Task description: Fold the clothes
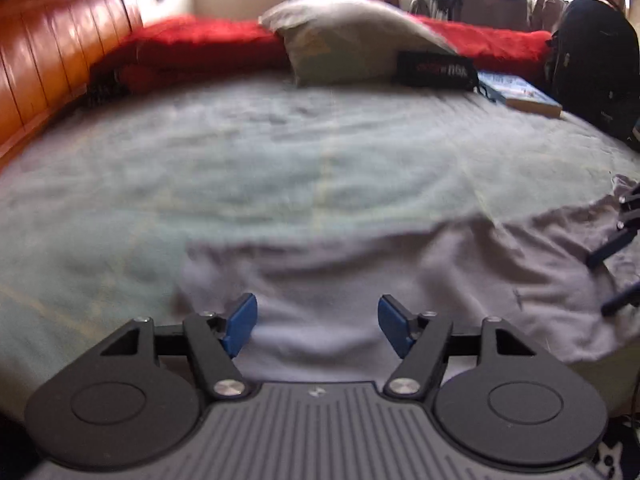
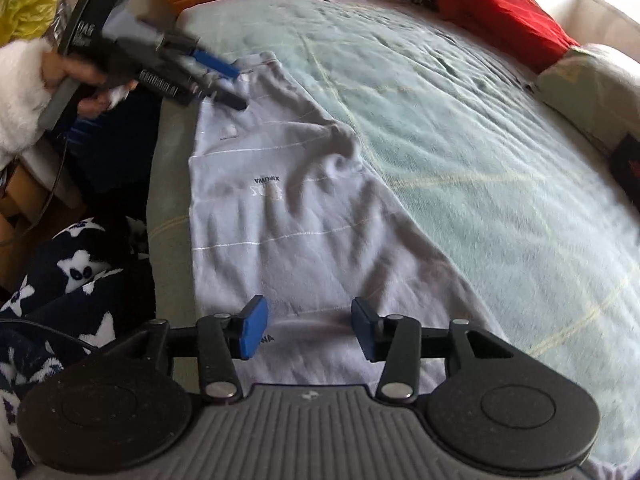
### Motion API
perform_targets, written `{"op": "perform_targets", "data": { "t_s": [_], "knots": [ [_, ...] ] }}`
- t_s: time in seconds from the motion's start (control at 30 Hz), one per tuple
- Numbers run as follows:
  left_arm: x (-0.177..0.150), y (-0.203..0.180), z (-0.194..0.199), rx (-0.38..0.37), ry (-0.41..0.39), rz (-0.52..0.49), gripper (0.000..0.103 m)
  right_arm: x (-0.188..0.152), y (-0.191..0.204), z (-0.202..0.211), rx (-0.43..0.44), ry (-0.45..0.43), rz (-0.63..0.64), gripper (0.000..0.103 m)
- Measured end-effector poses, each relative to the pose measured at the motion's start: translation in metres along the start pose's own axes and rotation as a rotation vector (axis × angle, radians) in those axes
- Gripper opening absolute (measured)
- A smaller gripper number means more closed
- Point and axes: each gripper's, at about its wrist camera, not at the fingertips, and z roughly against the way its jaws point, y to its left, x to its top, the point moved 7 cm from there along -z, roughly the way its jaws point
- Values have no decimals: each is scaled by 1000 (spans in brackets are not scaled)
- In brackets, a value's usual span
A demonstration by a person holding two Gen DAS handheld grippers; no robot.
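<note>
Two grippers hang over a pale green bed sheet (image 2: 460,128), with a grey garment (image 2: 280,216) spread flat along its near edge. Beyond the left gripper (image 1: 318,326) lie a pillow (image 1: 352,36), a red blanket (image 1: 200,44), a book (image 1: 520,94) and a black backpack (image 1: 592,64). Its blue pads stand apart with nothing between them, the cloth just below. The right gripper (image 2: 306,328) is also parted and grips nothing, poised over the garment's near end
</note>
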Motion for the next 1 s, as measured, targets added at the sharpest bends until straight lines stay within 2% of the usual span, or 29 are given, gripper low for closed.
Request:
{"op": "perform_targets", "data": {
  "t_s": [0.13,0.2,0.33,0.4,0.43,0.47,0.53,0.63,0.77,0.83,0.93,1.0],
  "knots": [
    [-18,-12,10,-34,-5,45,68,-3,-4,0,9,-16,-35,55],
    [-17,-14,21,-78,-47,55,71,-4,-5,0,13,-23,-48,56],
    [-13,-7,18,-12,-76,50,71,-4,-5,-2,19,-36,-62,60],
    [-16,1,6,2,-14,111,71,-5,-5,-2,19,-41,-68,61],
    [-21,5,-1,-4,52,151,71,-6,-5,-1,20,-44,-71,62],
    [-22,4,0,-10,62,156,71,-7,-5,0,20,-46,-73,62],
    [-20,2,7,-30,66,156,72,-8,-6,1,24,-50,-79,64],
    [3,1,17,-45,-1,155,73,-8,-7,1,35,-55,-98,68],
    [31,-7,1,-30,-52,82,77,-6,-7,6,38,-74,-128,70],
    [34,-11,-15,24,-48,31,77,-10,-11,14,29,-89,-156,70],
    [16,1,-36,80,40,91,77,-25,-23,30,-13,-102,-212,73],
    [11,9,-32,54,27,152,76,-41,-34,42,-44,-107,-264,76]
  ]
}}
